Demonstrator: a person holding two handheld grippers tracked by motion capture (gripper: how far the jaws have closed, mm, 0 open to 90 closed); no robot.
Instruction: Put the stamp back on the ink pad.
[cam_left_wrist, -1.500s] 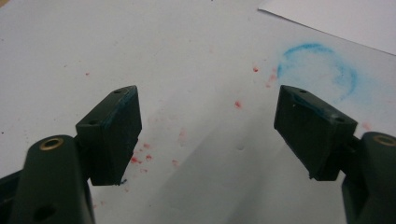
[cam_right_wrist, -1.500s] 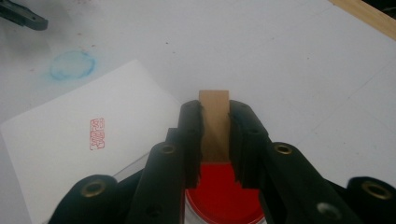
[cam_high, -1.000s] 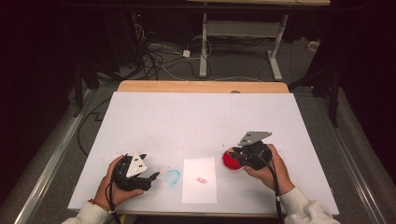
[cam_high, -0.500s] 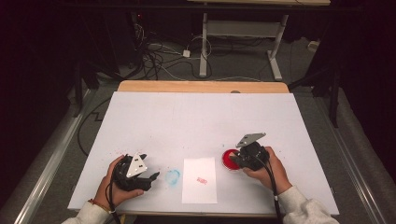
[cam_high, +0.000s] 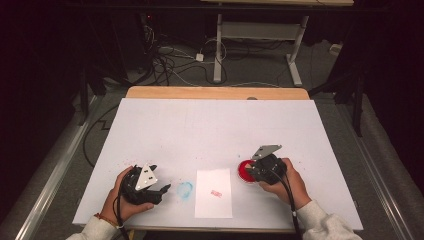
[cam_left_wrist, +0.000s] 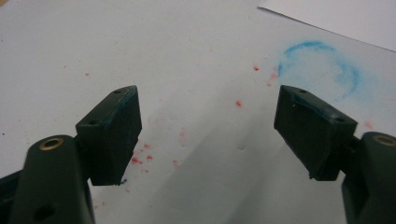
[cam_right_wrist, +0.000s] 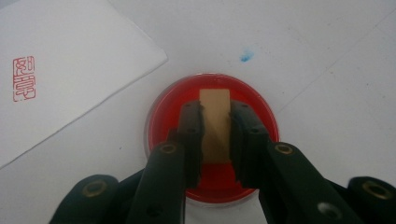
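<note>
My right gripper is shut on a tan wooden stamp block, whose far end rests in the round red ink pad. From above, the right gripper sits over the red ink pad at the table's front right. A white sheet of paper lies left of the pad and bears a small red seal print; the same print shows on the sheet in the right gripper view. My left gripper rests open at the front left, nothing between its jaws.
A smudged blue ring marks the white table cover between the left gripper and the paper; it appears as a blue ring beyond the left jaws. Small red specks dot the cover. A wooden board edge runs along the far side.
The right gripper with the stamp block has shifted slightly over the red ink pad, toward the front. The left gripper has stayed where it was.
</note>
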